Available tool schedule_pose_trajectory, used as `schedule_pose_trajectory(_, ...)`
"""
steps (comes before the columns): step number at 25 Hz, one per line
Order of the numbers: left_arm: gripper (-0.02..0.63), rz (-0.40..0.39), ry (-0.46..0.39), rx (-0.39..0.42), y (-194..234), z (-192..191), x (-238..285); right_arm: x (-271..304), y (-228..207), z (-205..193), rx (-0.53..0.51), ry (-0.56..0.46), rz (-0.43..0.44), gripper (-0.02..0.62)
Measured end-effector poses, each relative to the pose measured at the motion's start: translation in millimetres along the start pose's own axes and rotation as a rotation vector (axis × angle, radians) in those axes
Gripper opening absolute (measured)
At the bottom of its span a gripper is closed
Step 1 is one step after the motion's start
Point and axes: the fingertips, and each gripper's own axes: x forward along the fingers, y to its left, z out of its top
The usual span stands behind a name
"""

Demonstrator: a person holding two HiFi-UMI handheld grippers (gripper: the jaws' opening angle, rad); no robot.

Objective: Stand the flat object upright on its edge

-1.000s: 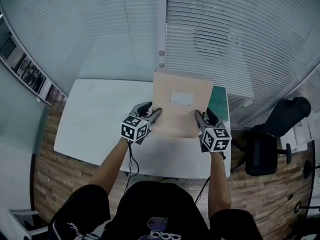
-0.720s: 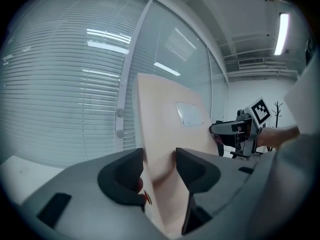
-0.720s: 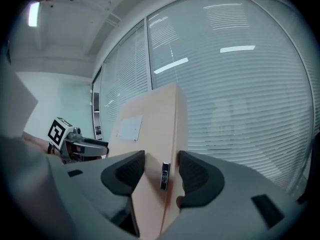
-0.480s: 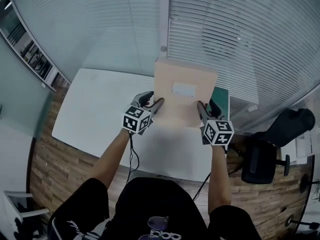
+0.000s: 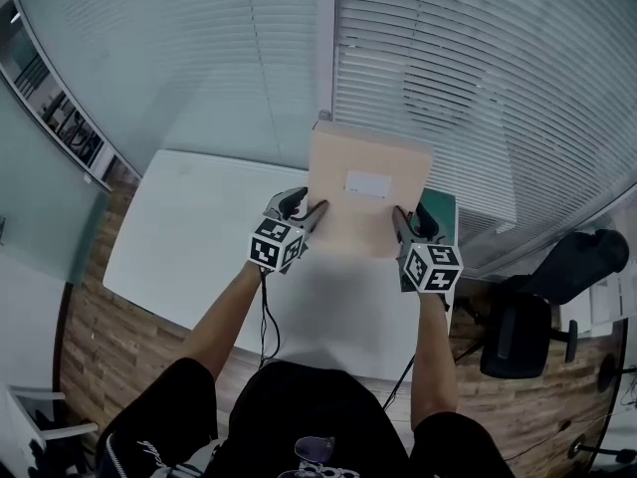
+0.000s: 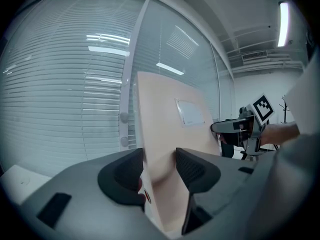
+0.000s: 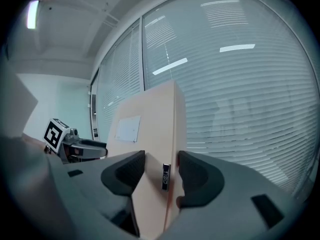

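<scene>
A flat beige cardboard box (image 5: 368, 192) with a white label stands nearly upright over the white table (image 5: 189, 237); I cannot tell whether its lower edge touches the tabletop. My left gripper (image 5: 317, 213) is shut on the box's left edge, and my right gripper (image 5: 399, 221) is shut on its right edge. In the left gripper view the box (image 6: 170, 129) fills the gap between the jaws of the left gripper (image 6: 159, 170), with the right gripper (image 6: 240, 129) beyond it. In the right gripper view the box's side edge (image 7: 150, 129) sits pinched in the right gripper (image 7: 161, 176).
A green mat (image 5: 444, 207) lies on the table behind the box at the right. Window blinds (image 5: 478, 78) and a glass wall stand close behind the table. A black office chair (image 5: 518, 332) is on the wooden floor to the right.
The box has tipped slightly steeper while both grippers kept their hold on its side edges. The hands have hardly shifted.
</scene>
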Motion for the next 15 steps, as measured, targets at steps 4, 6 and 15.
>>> schedule_pose_trajectory(4,0.221,-0.007,-0.006,0.004,11.3,9.4,19.6,17.6,-11.2,9.9,0.004,-0.006,-0.016,0.230)
schedule_pose_trajectory(6,0.219,-0.010,-0.008,0.010,17.9,12.9,32.2,29.4,-20.2,11.8,0.009,-0.011,-0.028,0.230)
schedule_pose_trajectory(15,0.219,-0.011,0.000,0.000,37.1,13.8,81.4,65.3,-51.7,6.7,0.040,0.000,-0.068,0.230)
